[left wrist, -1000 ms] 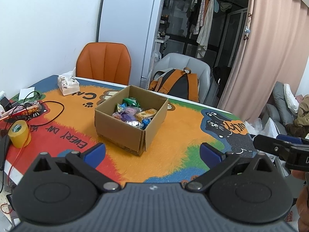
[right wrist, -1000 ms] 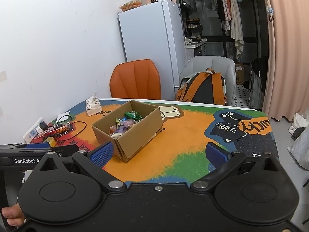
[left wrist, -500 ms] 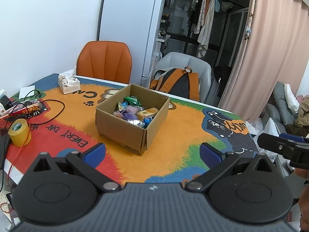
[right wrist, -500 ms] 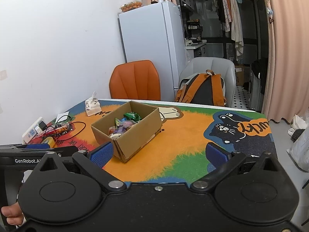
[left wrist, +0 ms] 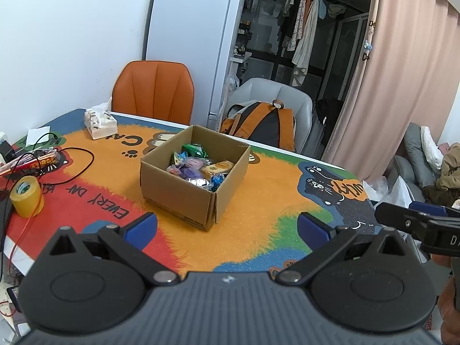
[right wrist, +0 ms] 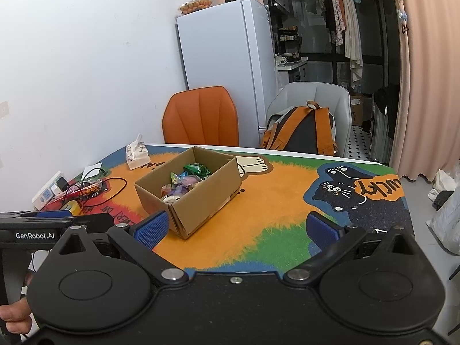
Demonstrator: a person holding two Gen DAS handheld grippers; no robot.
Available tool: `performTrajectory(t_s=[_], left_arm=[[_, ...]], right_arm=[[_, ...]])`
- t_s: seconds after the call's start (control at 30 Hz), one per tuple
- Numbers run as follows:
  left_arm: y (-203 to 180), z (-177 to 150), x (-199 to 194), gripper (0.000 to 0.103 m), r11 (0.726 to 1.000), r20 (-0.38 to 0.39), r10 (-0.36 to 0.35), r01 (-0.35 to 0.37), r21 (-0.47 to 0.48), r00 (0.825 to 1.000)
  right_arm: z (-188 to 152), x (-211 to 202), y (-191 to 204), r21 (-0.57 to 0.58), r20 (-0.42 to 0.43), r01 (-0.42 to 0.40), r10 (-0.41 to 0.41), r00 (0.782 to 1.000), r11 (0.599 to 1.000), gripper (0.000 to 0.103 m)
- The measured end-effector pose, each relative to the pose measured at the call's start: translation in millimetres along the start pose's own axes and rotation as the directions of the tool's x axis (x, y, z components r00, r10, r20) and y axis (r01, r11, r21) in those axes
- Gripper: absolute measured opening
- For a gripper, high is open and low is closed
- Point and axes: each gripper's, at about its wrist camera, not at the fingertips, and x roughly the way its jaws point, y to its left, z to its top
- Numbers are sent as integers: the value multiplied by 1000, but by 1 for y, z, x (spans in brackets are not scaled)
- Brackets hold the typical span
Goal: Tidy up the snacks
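Left gripper point(left wrist: 227, 225): jaws spread wide, nothing between the blue pads point(left wrist: 141, 225); held above the near table edge, low centre of its frame.
Right gripper point(right wrist: 235, 227): jaws likewise wide apart and empty, low centre of its own frame.
Cardboard box point(left wrist: 184, 189): open-topped, at mid-frame on the table, well apart from both grippers.
Snacks point(left wrist: 198, 165): loose wrapped pieces inside the box, green, purple, blue, silver and one orange packet.
Table mat point(left wrist: 267, 201): orange, red and green cartoon print with a black cat at right.
Room: orange chair point(left wrist: 153, 93), white fridge point(left wrist: 192, 37), grey chair with backpack point(left wrist: 261, 125), pink curtain point(left wrist: 402, 72) at right.
Left view only: yellow tape roll point(left wrist: 26, 195) plainly seen at left edge.
Right view only: white power strip point(right wrist: 49, 191) at mid-left; a fingertip point(right wrist: 14, 319) at lower left.
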Motion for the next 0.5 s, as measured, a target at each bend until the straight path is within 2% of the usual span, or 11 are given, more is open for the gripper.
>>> performTrajectory(t_s=[0.5], left_arm=[[2,3,-2,103,1000,2,-2,2,-4,1000]], right_arm=[[-1,1,-1,1,1,1,-1,1000,1000,103]])
